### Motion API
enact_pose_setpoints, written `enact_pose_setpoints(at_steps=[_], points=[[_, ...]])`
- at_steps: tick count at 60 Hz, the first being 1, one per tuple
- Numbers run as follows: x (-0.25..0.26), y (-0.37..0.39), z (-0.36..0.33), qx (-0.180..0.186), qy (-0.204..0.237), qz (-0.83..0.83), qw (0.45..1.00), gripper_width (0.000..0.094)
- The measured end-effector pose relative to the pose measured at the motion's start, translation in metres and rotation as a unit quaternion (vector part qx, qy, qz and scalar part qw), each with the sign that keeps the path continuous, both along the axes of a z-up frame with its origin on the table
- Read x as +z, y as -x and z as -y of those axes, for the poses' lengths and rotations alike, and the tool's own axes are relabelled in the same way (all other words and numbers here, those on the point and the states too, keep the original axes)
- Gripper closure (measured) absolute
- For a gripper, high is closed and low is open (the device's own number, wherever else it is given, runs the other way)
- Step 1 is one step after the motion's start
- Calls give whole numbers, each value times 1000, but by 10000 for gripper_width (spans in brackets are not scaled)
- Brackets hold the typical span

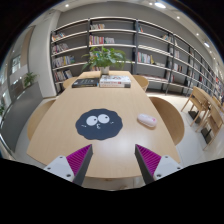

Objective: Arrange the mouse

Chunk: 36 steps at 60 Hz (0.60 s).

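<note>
From where I hover, the dark mouse pad (98, 123) with its cartoon eyes lies left of centre on the wooden table (60, 135), and the pale mouse (147, 120) sits apart to its right. My gripper (113, 161) has its fingers spread apart, holding nothing. I judge this the approach step: next I must reach forward-right to the mouse.

Two-finger handheld gripper (114, 163) seen at the bottom centre of the frame, pointing forward and slightly down, with nothing held. Fingers spread wide apart, the left one (72, 165) at lower left and the right one (155, 162) at lower right, each angled inward toward its tip. Magenta pads on the inner faces, both bare and touching nothing.
</note>
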<state>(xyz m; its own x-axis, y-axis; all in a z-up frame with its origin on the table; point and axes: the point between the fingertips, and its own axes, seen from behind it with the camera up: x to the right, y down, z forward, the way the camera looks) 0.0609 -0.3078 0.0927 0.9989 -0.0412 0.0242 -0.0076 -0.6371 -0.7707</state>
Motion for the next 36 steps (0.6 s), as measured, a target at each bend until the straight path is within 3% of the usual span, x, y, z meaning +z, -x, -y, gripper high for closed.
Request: enact_pose_setpoints(at_steps=[19,36], points=[[-70,-129,-36,-47,62,18,997,74],[-97,-192,-129,-18,77,14,997,90]])
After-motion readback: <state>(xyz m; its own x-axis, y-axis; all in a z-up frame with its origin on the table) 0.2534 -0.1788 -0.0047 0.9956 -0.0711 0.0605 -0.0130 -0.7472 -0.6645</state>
